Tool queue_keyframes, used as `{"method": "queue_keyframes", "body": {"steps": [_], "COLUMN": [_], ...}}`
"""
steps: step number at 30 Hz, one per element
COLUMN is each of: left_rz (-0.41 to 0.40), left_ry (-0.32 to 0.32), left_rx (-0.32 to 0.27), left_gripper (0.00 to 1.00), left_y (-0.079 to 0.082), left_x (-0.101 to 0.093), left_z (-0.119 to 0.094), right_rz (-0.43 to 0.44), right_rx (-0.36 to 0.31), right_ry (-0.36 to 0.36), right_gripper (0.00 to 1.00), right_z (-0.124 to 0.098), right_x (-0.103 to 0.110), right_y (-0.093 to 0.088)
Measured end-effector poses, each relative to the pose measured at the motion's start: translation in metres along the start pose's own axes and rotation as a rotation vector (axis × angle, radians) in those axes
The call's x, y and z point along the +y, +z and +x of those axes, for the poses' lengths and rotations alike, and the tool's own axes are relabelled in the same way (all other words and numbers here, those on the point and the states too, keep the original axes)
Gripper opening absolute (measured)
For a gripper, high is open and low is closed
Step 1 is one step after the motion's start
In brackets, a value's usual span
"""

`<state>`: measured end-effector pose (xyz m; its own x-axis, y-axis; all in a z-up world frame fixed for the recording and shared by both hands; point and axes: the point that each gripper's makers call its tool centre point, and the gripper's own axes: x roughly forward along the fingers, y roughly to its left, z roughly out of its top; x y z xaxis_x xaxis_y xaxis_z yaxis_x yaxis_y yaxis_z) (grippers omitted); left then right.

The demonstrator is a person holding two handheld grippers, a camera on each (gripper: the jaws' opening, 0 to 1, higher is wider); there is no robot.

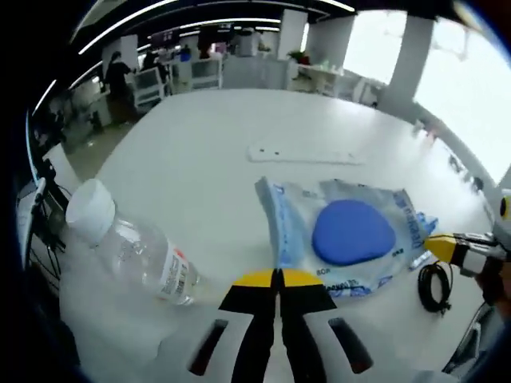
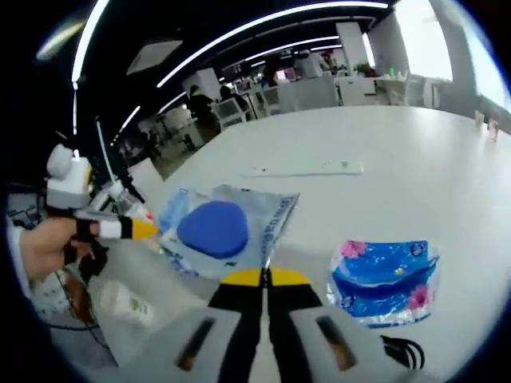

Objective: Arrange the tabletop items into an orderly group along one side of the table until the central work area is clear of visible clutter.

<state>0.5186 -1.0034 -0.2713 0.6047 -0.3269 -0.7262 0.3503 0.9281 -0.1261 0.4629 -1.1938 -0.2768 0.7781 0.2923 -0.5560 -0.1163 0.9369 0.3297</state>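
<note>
Up close, in the left gripper view, the left gripper (image 1: 278, 279) is seen with its yellow-tipped jaws pressed together over the white worktop (image 1: 207, 136), the near edge of a clear plastic packet (image 1: 343, 235) lying right at the tips; whether that edge is pinched cannot be told. Inside the packet a blue rounded pad (image 1: 353, 231) is enclosed. To the left of the jaws a clear bottle with a white cap (image 1: 128, 247) is laid on its side. At the packet's far side the right gripper (image 1: 447, 247) is met edge to edge, and a coiled black cable (image 1: 435, 287) is seen just beside it. Farther off a flat white strip (image 1: 307, 153) is laid on the worktop. In the right gripper view, the right gripper (image 2: 262, 279) is likewise shown with jaws closed at the packet's edge (image 2: 231, 227). A blue flowered pouch (image 2: 387, 279) is placed near its right, apart from the packet.
</note>
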Motion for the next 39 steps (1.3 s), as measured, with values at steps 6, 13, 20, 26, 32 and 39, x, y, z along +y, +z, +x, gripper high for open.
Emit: {"method": "queue_keyframes", "body": {"steps": [6,13,20,26,32,39], "left_rz": [0.006,0.002,0.006,0.025,0.036,0.031], "left_ry": [-0.012,-0.014,-0.006,-0.011,-0.016,-0.019], "left_rx": [-0.025,-0.032,-0.014,0.017,0.049,0.082], "left_gripper": [0.00,0.00,0.00,0.00,0.00,0.00], "left_y": [0.009,0.009,0.004,-0.005,-0.015,-0.030], "left_x": [-0.011,-0.018,-0.016,-0.019,-0.021,-0.021], "left_z": [-0.010,-0.015,-0.010,0.002,0.018,0.032], "right_rz": [-0.008,-0.009,-0.011,0.007,0.026,0.044], "right_rx": [-0.024,-0.025,-0.009,0.019,0.047,0.071], "right_ry": [-0.006,-0.004,0.002,-0.006,-0.016,-0.021], "right_gripper": [0.00,0.00,0.00,0.00,0.00,0.00], "right_z": [-0.015,-0.020,-0.017,-0.011,-0.003,0.007], "right_x": [-0.003,-0.005,-0.006,-0.016,-0.026,-0.035], "right_y": [0.011,0.011,0.005,-0.008,-0.024,-0.036]}}
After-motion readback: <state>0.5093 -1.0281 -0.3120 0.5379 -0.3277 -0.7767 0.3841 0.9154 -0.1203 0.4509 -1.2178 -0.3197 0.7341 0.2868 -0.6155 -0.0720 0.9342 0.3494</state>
